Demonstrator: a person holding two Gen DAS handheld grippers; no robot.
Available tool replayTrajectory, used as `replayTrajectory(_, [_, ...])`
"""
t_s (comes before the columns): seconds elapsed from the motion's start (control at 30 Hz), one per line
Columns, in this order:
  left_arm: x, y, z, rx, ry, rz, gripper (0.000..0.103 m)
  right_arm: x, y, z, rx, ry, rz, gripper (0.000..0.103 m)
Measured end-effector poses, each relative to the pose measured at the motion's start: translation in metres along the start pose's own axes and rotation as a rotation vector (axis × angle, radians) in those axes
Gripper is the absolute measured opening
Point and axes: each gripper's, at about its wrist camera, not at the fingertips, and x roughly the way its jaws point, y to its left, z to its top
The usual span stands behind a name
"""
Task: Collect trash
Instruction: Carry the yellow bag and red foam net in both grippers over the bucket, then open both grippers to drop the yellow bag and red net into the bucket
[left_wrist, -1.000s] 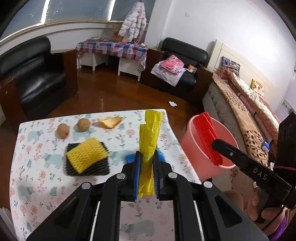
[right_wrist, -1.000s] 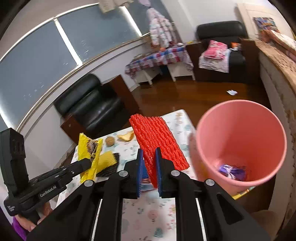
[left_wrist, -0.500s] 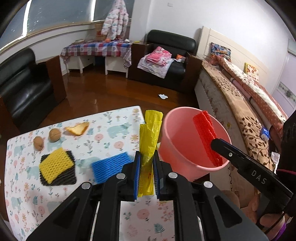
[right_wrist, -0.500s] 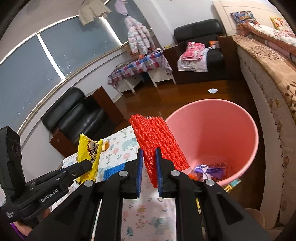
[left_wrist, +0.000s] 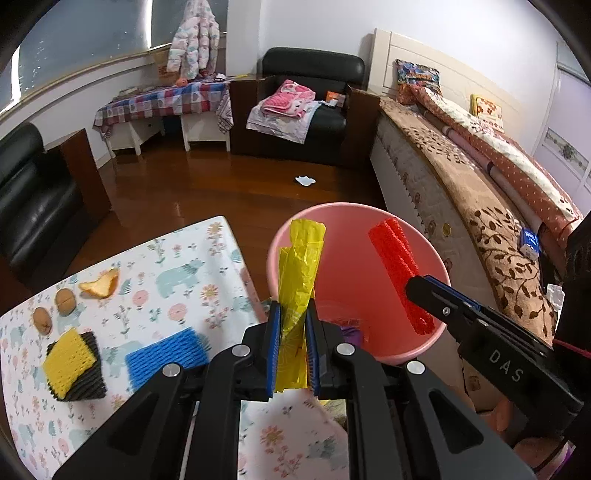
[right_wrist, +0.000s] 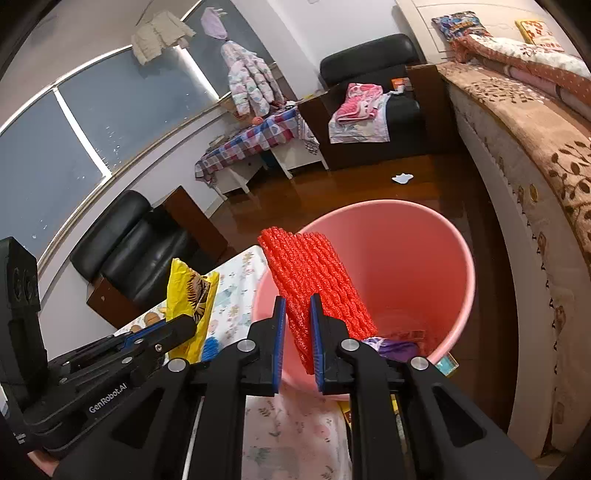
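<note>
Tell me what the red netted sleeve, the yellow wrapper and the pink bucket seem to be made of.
Red netted sleeve: likely foam mesh, matte, woven ridges.
Yellow wrapper: thin plastic film, glossy, creased; printed side visible in the right view.
Pink bucket: probably moulded plastic, smooth, faintly shiny walls.

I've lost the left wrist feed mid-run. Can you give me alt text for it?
The left gripper holds a crinkled yellow plastic wrapper in shut jaws at the near rim of a round pink plastic bin. The right gripper holds a red foam fruit net over the bin.
</note>
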Motion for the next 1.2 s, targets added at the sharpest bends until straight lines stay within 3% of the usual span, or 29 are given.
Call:
replayTrajectory(0.43, [0.048, -0.03, 0.011, 0.043, 0.047, -0.014, 0.013, 0.012, -0.026, -0.001, 0.014, 0.02, -0.055, 0.014])
replayTrajectory(0.67, [0.069, -0.032, 0.017, 0.008, 0.073, -0.083, 0.014, 0.021, -0.035, -0.001, 0.024, 0.036, -0.073, 0.014])
replayTrajectory(0.97, [0.084, -0.036, 0.022, -0.001, 0.079, -0.109, 0.016, 0.027, -0.034, 0.0, -0.004, 0.025, -0.104, 0.014])
replayTrajectory(1.2, [0.082, -0.04, 0.022, 0.017, 0.069, -0.112, 0.04, 0.03, -0.037, 0.002, -0.006, 0.025, -0.126, 0.014])
